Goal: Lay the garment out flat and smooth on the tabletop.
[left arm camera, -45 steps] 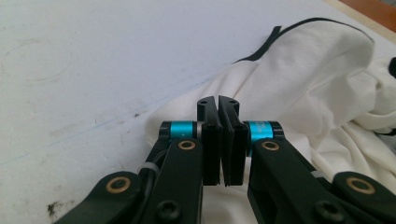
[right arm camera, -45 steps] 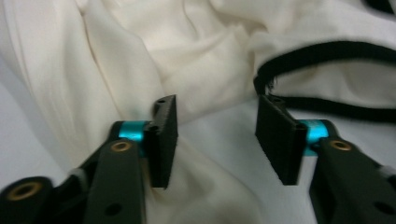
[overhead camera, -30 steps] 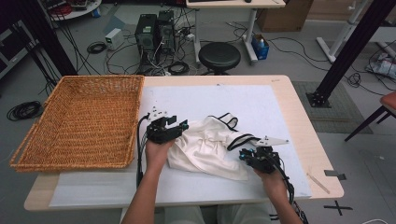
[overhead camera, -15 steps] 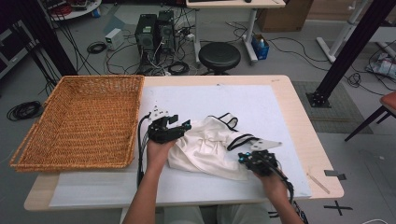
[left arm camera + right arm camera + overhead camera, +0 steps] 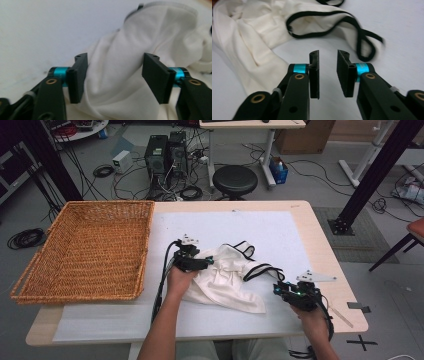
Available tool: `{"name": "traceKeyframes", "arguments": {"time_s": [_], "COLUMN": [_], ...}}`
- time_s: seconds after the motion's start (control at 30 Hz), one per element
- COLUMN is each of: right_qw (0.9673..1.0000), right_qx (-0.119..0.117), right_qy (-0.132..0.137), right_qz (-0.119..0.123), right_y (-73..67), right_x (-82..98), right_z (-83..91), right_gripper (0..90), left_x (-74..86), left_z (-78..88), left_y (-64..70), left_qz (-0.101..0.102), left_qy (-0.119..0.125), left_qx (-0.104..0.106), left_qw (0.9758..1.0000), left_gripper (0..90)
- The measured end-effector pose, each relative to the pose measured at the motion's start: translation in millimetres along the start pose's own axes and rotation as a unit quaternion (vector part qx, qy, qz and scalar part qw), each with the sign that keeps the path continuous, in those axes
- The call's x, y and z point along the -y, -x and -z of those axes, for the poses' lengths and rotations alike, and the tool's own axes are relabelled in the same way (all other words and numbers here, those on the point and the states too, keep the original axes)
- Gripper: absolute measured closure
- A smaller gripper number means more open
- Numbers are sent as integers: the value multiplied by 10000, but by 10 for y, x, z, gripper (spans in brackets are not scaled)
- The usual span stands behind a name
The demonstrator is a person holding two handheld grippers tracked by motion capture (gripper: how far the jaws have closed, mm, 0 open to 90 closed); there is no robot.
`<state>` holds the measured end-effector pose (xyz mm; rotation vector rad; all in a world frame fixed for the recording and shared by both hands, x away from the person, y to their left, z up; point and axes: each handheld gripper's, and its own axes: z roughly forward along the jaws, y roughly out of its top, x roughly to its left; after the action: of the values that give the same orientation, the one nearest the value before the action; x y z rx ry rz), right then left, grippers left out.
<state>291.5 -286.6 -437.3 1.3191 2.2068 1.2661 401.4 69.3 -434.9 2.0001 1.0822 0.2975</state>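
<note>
You were mid-grasp on the crumpled cream cloth garment with black trim, beside the wicker basket. Your left gripper straddled a fold, jaws just closing, pads not yet pinching; next, clamp. Your right gripper stood released, jaws reopened, black strap ahead. Versus earlier: it sat farther from the cloth.

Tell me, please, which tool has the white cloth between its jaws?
The left tool: the white garment lies between its jaws. The right tool has bare table between its jaws.
</note>
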Motion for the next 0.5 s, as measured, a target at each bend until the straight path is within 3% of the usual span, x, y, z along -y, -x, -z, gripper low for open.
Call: {"name": "traceKeyframes", "arguments": {"time_s": [0.07,0.17,0.2,0.23,0.27,0.3,0.43,0.5], "right_qw": [9998,9974,9950,9905,9878,9858,9860,9893], "right_qx": [-174,-486,-536,-554,-466,-472,-374,-229], "right_qy": [-71,-286,-423,-651,-678,-698,-767,-712], "right_qz": [53,457,730,1073,1322,1450,1431,1251], "right_y": [-138,-456,-568,-668,-742,-769,-619,-469], "right_x": [-57,-152,-165,-161,-136,-133,-91,-15], "right_z": [-147,-408,-499,-583,-624,-620,-439,-270], "right_gripper": [565,549,633,750,877,893,900,900], "left_x": [7,-12,-16,-18,-20,-17,27,38], "left_z": [5,80,116,158,204,249,385,403], "left_y": [28,28,11,-3,-20,-35,-82,-94], "left_qz": [-53,-26,86,156,164,175,362,568], "left_qy": [-65,39,117,188,232,282,606,673], "left_qx": [-20,-91,-52,-70,-86,-122,-161,-211], "left_qw": [10000,9999,9999,9997,9996,9994,9974,9959], "left_gripper": [846,853,854,854,854,854,815,577]}}
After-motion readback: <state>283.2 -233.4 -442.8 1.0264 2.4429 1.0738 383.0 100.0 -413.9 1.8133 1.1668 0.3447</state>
